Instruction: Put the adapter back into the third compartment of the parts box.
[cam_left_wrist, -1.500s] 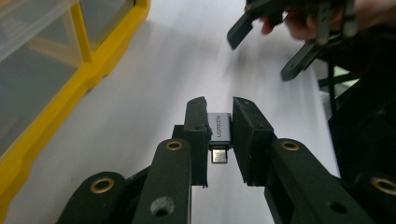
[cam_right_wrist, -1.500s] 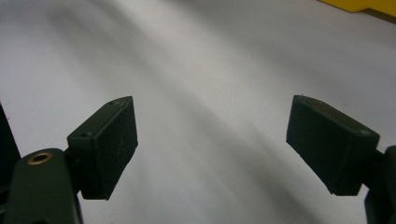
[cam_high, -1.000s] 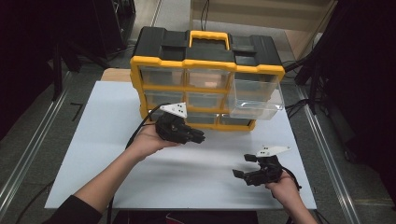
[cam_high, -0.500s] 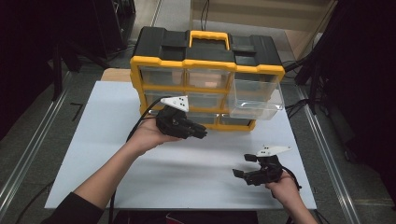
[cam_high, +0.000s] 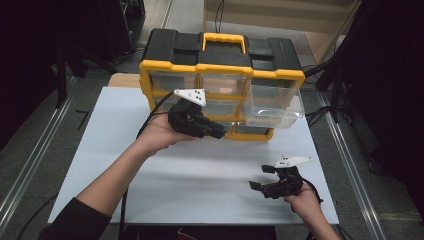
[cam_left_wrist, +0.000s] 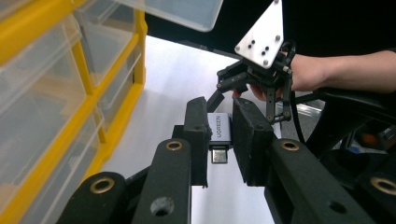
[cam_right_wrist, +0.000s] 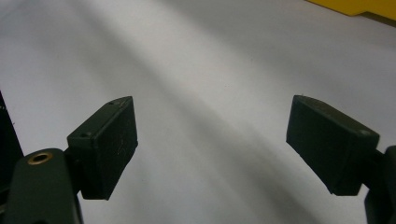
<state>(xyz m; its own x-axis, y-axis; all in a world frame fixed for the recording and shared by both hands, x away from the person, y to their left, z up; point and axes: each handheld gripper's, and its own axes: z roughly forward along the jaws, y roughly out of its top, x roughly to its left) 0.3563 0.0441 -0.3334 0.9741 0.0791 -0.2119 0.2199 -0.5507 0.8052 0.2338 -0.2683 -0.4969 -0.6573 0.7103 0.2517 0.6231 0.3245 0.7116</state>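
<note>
White tabletop (cam_high: 125, 150): left tool (cam_left_wrist: 219, 135) clamps a USB adapter (cam_left_wrist: 219, 133) (carry step), open drawer (cam_high: 274, 102) just beyond it. Right tool (cam_right_wrist: 212, 140) gapes empty. Next: advance, then release inside.

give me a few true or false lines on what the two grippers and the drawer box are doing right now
1. The left gripper is clamped on a small silver adapter. True.
2. The right gripper holds a screw. False: its jaws stand wide apart with nothing between them, over the white board.
3. One clear drawer on the right side of the yellow and black drawer box is pulled out. True.
4. The adapter lies flat on the white board. False: it is held between the left gripper's pads, off the board.
5. The right gripper is inside the open drawer. False: it is at the near right of the board, away from the box.
</note>
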